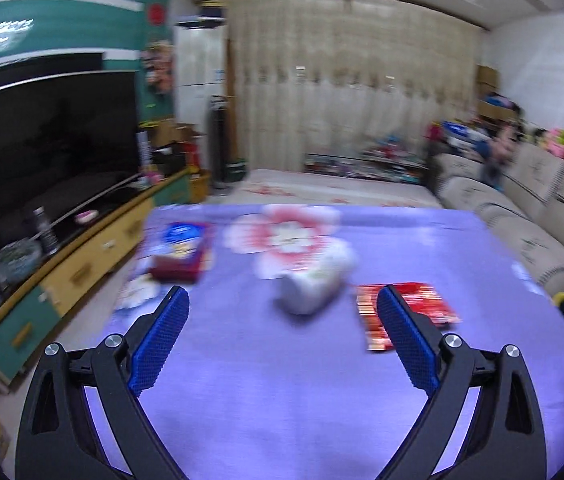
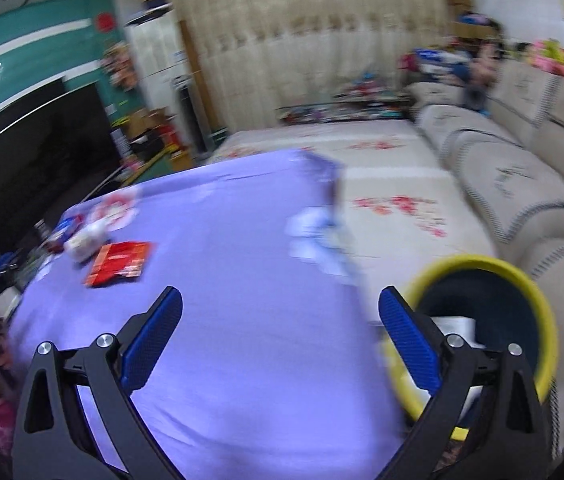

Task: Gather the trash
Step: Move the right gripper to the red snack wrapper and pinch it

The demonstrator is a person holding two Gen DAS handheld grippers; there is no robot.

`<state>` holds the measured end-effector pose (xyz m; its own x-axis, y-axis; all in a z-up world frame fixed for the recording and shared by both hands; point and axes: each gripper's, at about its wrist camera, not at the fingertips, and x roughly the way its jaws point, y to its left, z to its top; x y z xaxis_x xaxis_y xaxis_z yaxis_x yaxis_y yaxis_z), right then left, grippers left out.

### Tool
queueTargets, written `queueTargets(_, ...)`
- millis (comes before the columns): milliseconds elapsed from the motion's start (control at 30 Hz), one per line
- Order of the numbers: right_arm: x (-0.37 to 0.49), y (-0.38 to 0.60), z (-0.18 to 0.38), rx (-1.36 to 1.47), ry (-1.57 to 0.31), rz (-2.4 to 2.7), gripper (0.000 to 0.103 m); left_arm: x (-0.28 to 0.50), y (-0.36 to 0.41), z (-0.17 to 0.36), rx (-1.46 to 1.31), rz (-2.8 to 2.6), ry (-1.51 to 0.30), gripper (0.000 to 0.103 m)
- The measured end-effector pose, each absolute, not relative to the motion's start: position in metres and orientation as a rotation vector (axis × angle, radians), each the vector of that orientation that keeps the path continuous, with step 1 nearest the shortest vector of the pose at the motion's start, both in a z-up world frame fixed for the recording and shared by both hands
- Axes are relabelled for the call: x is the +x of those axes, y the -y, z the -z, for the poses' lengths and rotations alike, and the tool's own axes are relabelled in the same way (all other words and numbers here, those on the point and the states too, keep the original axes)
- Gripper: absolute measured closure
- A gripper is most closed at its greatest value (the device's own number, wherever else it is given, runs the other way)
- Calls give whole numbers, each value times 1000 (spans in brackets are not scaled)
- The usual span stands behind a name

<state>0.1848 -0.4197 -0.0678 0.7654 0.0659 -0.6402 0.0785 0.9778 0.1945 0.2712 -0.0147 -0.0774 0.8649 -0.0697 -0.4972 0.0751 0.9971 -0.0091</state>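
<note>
Purple cloth [image 1: 282,380] fills my left view; my left gripper [image 1: 282,300] is spread wide and empty above it, with a white crumpled wrapper [image 1: 314,284] and a red packet [image 1: 410,312] lying just ahead. On the right view, my right gripper [image 2: 280,300] gapes empty too, the yellow-rimmed bin [image 2: 522,280] beside its right finger.

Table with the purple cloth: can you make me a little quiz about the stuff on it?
1. True or false: the red wrapper lies flat on the purple cloth.
2. What colour is the rim of the bin beside the table? A) green B) yellow C) pink
3. Fill in: both the left gripper and the right gripper have jaws that are ____.

Key: 1 true; 2 B; 3 open, with nothing between them.
</note>
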Motion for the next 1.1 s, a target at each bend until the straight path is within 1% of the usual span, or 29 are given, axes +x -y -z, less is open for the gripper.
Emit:
queueTargets(167,242,338,71,143,-749,-167,9,280,-26,87,-77,28,-527,9)
queueTargets(267,276,294,75,131,-776,-243,9,276,-28,85,-70,-8,-511,8)
queueTargets(300,288,281,77,134,-786,-261,8,274,-30,84,-75,-23,-500,5)
queueTargets(500,344,232,105,122,-887,-252,7,274,-37,88,-130,-23,-519,5)
queueTargets(700,365,214,131,125,-974,-220,7,275,-41,92,-159,-29,-516,5)
queueTargets(733,366,211,133,118,-983,-218,6,274,-41,92,-161,-31,-517,5)
queueTargets(967,367,181,143,-24,-964,-173,6,273,-39,93,-162,-29,-520,5)
queueTargets(1000,367,178,144,-51,-960,-168,7,272,-39,93,-161,-30,-521,5)
queueTargets(1067,366,176,144,-77,-954,-165,13,272,-38,94,-158,-28,-525,5)
queueTargets(1100,366,174,144,-79,-950,-164,19,272,-37,94,-154,-28,-526,5)
